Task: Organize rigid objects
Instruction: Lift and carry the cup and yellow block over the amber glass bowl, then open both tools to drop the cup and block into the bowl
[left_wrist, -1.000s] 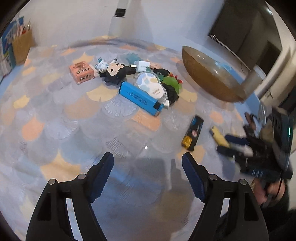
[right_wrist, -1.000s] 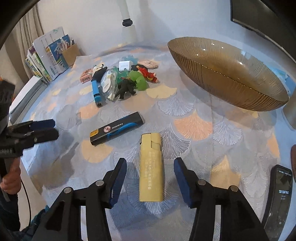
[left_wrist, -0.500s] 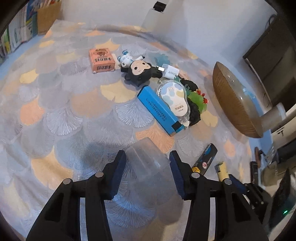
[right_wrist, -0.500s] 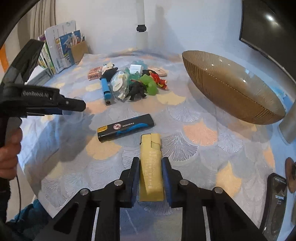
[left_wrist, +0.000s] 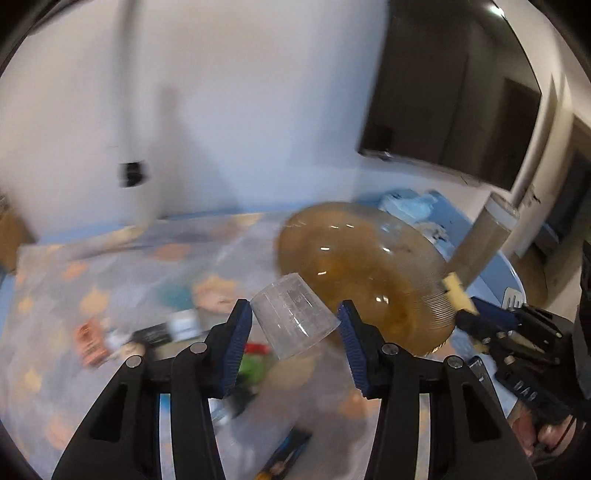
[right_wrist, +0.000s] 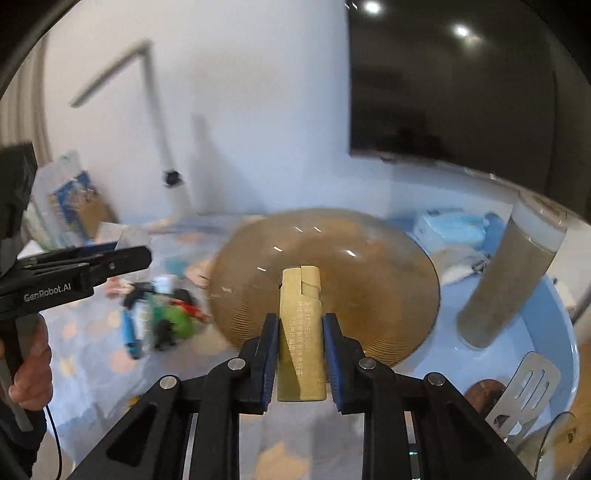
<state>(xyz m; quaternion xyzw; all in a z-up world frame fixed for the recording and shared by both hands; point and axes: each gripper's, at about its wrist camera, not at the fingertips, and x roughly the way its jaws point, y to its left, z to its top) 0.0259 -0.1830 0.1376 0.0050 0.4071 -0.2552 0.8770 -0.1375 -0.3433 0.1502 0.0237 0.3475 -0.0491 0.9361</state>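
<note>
The bowl (right_wrist: 332, 288) looks like amber glass, glossy, with fine ribs cut around its outside wall and small bright reflections inside. The cup (left_wrist: 293, 317) in the left gripper (left_wrist: 295, 332) is clear plastic, thin, a little cloudy, with faint raised marks on its side. The yellow lighter (right_wrist: 301, 332) is matt plastic with small printed letters. Both grippers have black matt plastic bodies, blue ribbed pads (right_wrist: 334, 354) and round shiny metal pins. The tablecloth (right_wrist: 85, 343) seems smooth, a printed film with a soft shine. The spatula (right_wrist: 524, 391) at the right is brushed metal. The tall cylinder (right_wrist: 506, 288) has a rough, dull grey-brown surface.
</note>
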